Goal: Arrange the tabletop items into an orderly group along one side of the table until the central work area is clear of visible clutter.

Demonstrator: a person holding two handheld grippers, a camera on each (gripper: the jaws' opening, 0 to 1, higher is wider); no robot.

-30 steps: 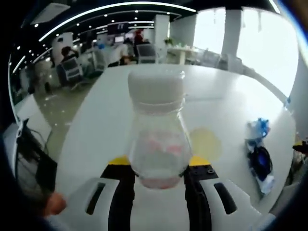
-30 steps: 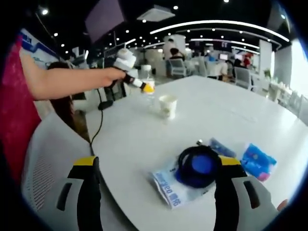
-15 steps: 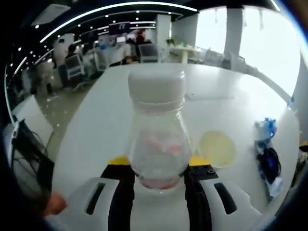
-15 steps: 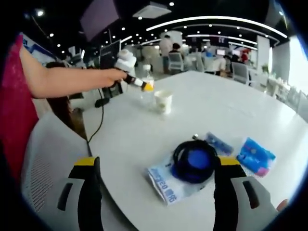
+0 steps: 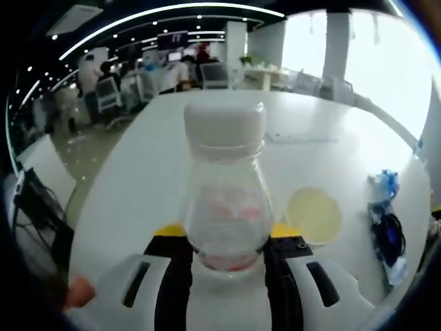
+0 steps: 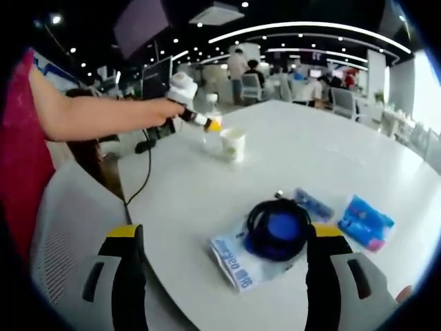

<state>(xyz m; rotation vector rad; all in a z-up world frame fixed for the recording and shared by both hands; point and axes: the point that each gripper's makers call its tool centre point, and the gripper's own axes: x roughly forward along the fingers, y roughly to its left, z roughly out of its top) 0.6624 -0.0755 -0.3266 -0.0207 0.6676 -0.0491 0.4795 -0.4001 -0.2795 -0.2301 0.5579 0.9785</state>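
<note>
The clear bottle (image 5: 226,200) with the white cap (image 5: 224,124) stands upright between the two jaws of the left tongs (image 5: 227,258), which are closed in on its lower sides and hold it. Something pink shows low inside the bottle, but it is too blurry to say what it is. The bottle's bottom is hidden behind the jaws, so I cannot tell if it touches the white desk (image 5: 158,165) or hangs just above it.

Just beside the bottle, in the left gripper view, sits a paper cup (image 5: 313,215) seen from above, with a pale inside. In the right gripper view that cup (image 6: 233,144) is far off across the desk (image 6: 358,158), with the bottle (image 6: 212,131) just beside it, mostly hidden by the left tongs (image 6: 207,123) and the person's hand (image 6: 162,110).

Nearer in the right gripper view, a coil of black cable (image 6: 278,229) lies on top of a blue and white packet (image 6: 234,258). A small blue pack (image 6: 313,203) is just beside the coil, and a bright blue and pink pack (image 6: 365,222) lies near that. The right tongs (image 6: 224,265) stand wide open and hold nothing; the coil sits between its jaws in the picture but apart from them. In the left gripper view these things are squashed at the edge: the cable (image 5: 387,234) shows, and the packs are hard to tell apart
</note>
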